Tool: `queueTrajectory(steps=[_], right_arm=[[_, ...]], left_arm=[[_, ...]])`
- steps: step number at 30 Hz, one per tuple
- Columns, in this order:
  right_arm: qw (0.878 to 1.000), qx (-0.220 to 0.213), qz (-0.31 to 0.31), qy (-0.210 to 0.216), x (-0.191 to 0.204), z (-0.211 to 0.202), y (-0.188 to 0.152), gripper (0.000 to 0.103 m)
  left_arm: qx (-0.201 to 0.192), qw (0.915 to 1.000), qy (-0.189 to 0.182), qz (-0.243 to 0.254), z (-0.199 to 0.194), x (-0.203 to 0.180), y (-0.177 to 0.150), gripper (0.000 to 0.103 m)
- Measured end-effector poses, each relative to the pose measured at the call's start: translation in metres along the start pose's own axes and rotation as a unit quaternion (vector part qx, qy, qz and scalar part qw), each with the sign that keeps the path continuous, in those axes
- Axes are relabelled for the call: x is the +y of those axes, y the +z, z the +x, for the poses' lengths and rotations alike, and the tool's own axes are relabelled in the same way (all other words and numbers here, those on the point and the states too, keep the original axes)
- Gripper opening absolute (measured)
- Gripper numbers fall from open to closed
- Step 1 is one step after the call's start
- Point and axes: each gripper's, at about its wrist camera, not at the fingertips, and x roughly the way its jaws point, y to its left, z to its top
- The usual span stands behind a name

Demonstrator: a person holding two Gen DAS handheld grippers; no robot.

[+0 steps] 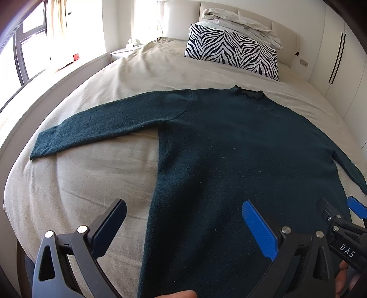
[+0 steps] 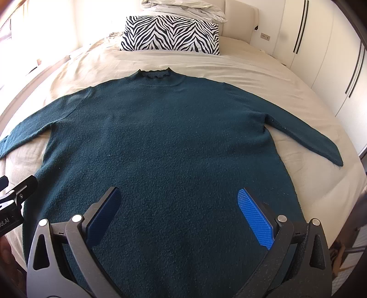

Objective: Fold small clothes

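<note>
A dark teal sweater (image 2: 174, 142) lies spread flat on a bed (image 2: 240, 68), collar (image 2: 154, 73) toward a zebra-print pillow (image 2: 170, 34) at the headboard and hem toward the two handheld grippers. Both sleeves are stretched out to the sides: the left sleeve (image 1: 101, 123) runs across the beige cover, and the right sleeve (image 2: 305, 135) angles down toward the mattress edge. No fold is visible in the body, the sleeves or the hem, so the folding appears not yet begun; every step of it seems left to do.

The left gripper (image 1: 183, 229) hangs over the sweater's near left edge, its fingers (image 1: 259, 229) spread wide and holding nothing, one over the knit and the other over bare bedding. The right gripper (image 2: 179, 220) hovers over the lower middle of the garment, its fingers (image 2: 254, 220) likewise spread apart and empty. Whether any pad touches the cloth cannot be told.

A crumpled pale duvet (image 1: 240, 20) sits on top of the pillow, well apart from the sweater. White wardrobe doors (image 2: 321, 45) line the right wall.
</note>
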Motion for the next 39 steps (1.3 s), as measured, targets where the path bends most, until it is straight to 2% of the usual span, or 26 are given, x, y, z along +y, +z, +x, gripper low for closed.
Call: queueTrajectory(steps=[13,17,20,23,24,27,28,30,33,34,37,39], right_arm=[[1.0,0.002,0.028,0.013,-0.03,0.019,0.01,0.103],[0.995,-0.029,0.084,0.049,-0.082,0.017,0.021,0.103],[0.984,-0.045,0.16,0.058,-0.148,0.02,0.029,0.103],[0.958,-0.045,0.273,0.074,-0.241,0.034,0.03,0.103],[0.945,-0.046,0.315,0.08,-0.274,0.041,0.027,0.103],[0.886,-0.048,0.45,0.098,-0.375,0.069,0.004,0.1],[0.872,-0.043,0.477,0.103,-0.398,0.078,-0.003,0.099],[0.84,-0.03,0.531,0.106,-0.446,0.1,-0.016,0.079],[0.791,-0.053,0.596,0.129,-0.502,0.124,-0.032,0.064],[0.782,-0.066,0.605,0.132,-0.515,0.129,-0.031,0.063],[0.779,-0.083,0.608,0.127,-0.539,0.146,-0.02,0.057],[0.787,-0.072,0.601,0.116,-0.545,0.156,-0.013,0.026]], left_arm=[[0.024,0.9996,-0.013,0.008,0.025,-0.025,0.017,0.103],[0.036,0.9985,-0.041,-0.003,0.035,-0.033,0.03,0.103],[0.039,0.997,-0.064,-0.018,0.041,-0.038,0.041,0.103],[0.045,0.9932,-0.101,-0.037,0.047,-0.042,0.052,0.103],[0.053,0.9914,-0.112,-0.042,0.05,-0.044,0.057,0.103],[0.055,0.9887,-0.133,-0.043,0.058,-0.055,0.069,0.103],[0.052,0.9886,-0.135,-0.042,0.059,-0.06,0.072,0.103],[0.051,0.9879,-0.141,-0.042,0.065,-0.068,0.077,0.103],[0.053,0.9855,-0.156,-0.038,0.075,-0.081,0.083,0.103],[0.053,0.9861,-0.154,-0.036,0.077,-0.084,0.084,0.103],[0.077,0.9859,-0.146,-0.03,0.088,-0.091,0.086,0.103],[0.092,0.9853,-0.141,-0.03,0.095,-0.093,0.087,0.103]])
